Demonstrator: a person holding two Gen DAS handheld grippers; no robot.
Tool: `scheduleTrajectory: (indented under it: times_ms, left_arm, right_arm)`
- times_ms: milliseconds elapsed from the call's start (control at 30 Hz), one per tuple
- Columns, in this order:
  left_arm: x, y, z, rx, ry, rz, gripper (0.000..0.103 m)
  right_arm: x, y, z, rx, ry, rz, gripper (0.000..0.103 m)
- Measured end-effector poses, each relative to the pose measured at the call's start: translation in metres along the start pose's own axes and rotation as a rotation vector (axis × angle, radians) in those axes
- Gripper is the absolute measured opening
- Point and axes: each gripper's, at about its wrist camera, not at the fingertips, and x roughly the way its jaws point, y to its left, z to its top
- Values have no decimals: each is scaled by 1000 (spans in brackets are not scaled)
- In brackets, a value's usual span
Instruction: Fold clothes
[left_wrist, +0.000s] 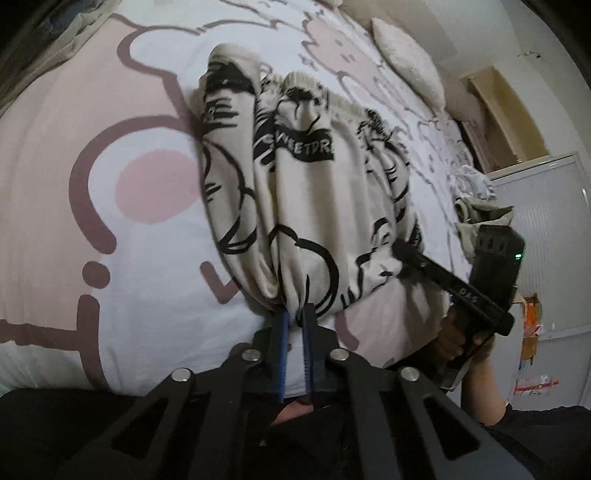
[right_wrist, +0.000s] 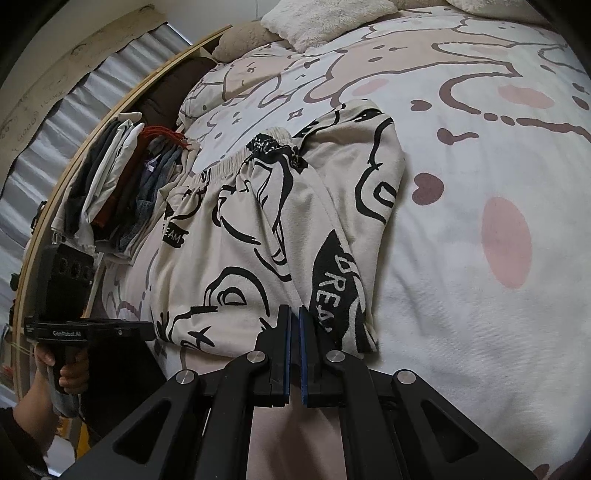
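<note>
Cream cotton trousers with black cartoon print and an elastic waistband (left_wrist: 306, 192) lie lengthwise on a bed's white-and-pink cartoon-patterned duvet (left_wrist: 110, 229). The left gripper (left_wrist: 294, 314) has its blue-padded fingers nearly closed, pinching the gathered near hem; the right gripper (right_wrist: 294, 314), fingers pressed almost together, grips the garment's near edge. Only the right wrist view shows the stack of folded clothes (right_wrist: 122, 192) beside the waistband; only the left shows a white cabinet (left_wrist: 546, 236). A fluffy white pillow (right_wrist: 325, 18) lies at the bed's far end.

Both wrist views look closely along the bed (left_wrist: 55, 147), sharing the shorts (right_wrist: 266, 229).
</note>
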Motion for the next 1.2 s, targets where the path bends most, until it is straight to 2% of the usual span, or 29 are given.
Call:
scheduleTrajectory:
  times_ms: [200, 400, 500, 567, 600, 633, 667, 700, 800, 867, 933, 1000, 1067, 1200]
  left_arm:
    - [-16, 3, 2, 18, -48, 86, 3]
    - [-21, 21, -5, -6, -6, 254, 1]
    - [-32, 21, -9, -14, -38, 265, 1]
    - [-38, 4, -9, 17, -64, 220, 3]
    - [-37, -5, -9, 36, -69, 202, 13]
    - [-34, -14, -8, 55, -69, 187, 40]
    - [-30, -22, -8, 75, -71, 181, 56]
    - [-26, -28, -8, 95, -74, 181, 67]
    - [-13, -36, -5, 119, -68, 196, 65]
    - [-6, -33, -3, 100, -58, 193, 57]
    - [0, -31, -1, 82, -48, 191, 23]
    - [7, -28, 0, 64, -37, 189, 9]
    - [5, -24, 0, 46, -44, 174, 6]
    - [-10, -16, -2, 34, -78, 200, 5]
  right_arm:
    - [0, -1, 0, -5, 2, 0, 1]
    - [-1, -3, -1, -2, 1, 8, 1]
    - [0, -3, -1, 1, 0, 12, 1]
    - [0, -3, 0, 3, 0, 14, 1]
    - [0, -3, 0, 4, 0, 15, 1]
    - [0, -3, 0, 5, 0, 16, 1]
    - [0, -3, 0, 5, 0, 17, 1]
    - [0, -3, 0, 5, 0, 18, 1]
    - [0, -3, -1, 4, 0, 19, 1]
    - [-1, -3, -1, 1, -2, 16, 1]
    - [-1, -3, -1, -1, -3, 15, 1]
    - [-1, -3, -1, -2, -2, 19, 1]
    - [0, -4, 0, 0, -1, 25, 1]
    - [0, -5, 0, -1, 0, 31, 1]
